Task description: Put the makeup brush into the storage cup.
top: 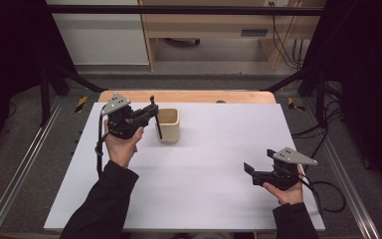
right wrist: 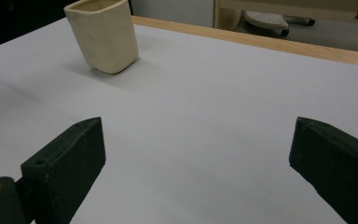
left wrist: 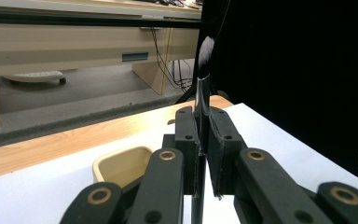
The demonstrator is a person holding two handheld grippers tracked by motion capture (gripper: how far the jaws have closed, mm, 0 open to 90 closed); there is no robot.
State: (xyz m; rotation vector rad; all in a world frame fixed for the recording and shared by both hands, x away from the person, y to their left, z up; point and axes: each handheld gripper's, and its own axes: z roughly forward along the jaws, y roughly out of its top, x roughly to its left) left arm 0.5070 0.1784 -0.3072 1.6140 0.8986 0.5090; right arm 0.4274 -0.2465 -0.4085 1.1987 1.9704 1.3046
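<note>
Left gripper [left wrist: 200,154]: fingers clamped on a slim black brush [left wrist: 202,93], held upright mid-handle just beside the cream cup [top: 169,125] on the bench [top: 219,164]. Judged light, rigid, smooth-handled; soft bristles, so grip the handle. Right gripper [right wrist: 196,154]: fingers wide, empty.

- We see one thing standing on the worktop [top: 204,199]: a cream cup [top: 169,125] near the far edge, left of centre.
- The left gripper [top: 151,115] sits just beside the cup on its left, fingers clamped on an upright brush [left wrist: 202,98], so that side of the cup is blocked.
- The cup's mouth is open from above, and the room to its right and front is bare.
- The right gripper [top: 248,169], fingers spread wide, is well apart from the cup, with flat white surface between them.
- Dark frame posts flank the worktop on both sides.
</note>
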